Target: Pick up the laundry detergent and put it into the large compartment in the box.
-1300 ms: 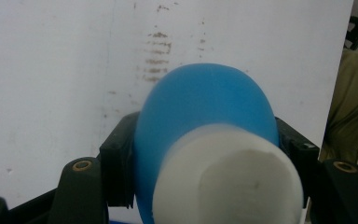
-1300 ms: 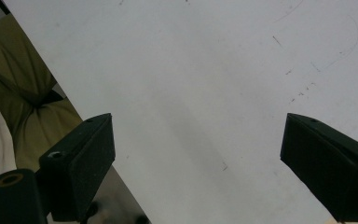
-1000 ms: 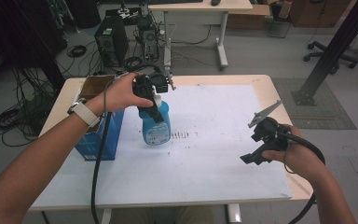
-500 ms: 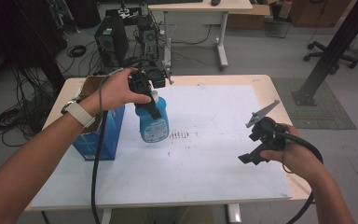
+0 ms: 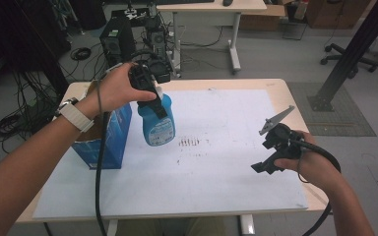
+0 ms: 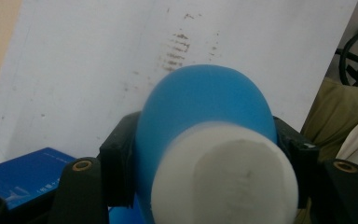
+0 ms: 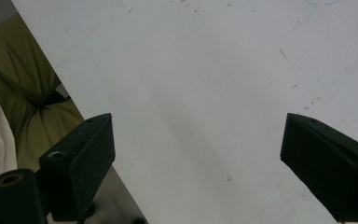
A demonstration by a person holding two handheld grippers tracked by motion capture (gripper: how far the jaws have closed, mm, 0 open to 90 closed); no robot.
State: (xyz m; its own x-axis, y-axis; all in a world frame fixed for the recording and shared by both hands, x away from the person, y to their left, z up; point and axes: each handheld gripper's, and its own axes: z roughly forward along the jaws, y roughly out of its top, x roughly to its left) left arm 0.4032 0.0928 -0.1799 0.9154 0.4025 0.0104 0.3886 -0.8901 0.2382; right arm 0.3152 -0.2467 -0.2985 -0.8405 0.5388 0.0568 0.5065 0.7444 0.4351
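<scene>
One blue bottle [image 5: 156, 122] now hangs higher above the worktop [image 5: 216, 162] beside the blue box [image 5: 109, 140] — our left gripper [image 5: 150, 96] fingers clenched on its neck, lifting it clear — while our right gripper [image 5: 270, 152] waits, fingers released.

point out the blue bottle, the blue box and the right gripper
bottle [image 5: 157, 123]: high view, on its blue body below the left gripper
box [image 5: 118, 132]: high view, on its blue side wall facing the bottle
right gripper [image 5: 258, 168]: high view, at its jaws, over the white sheet
</scene>
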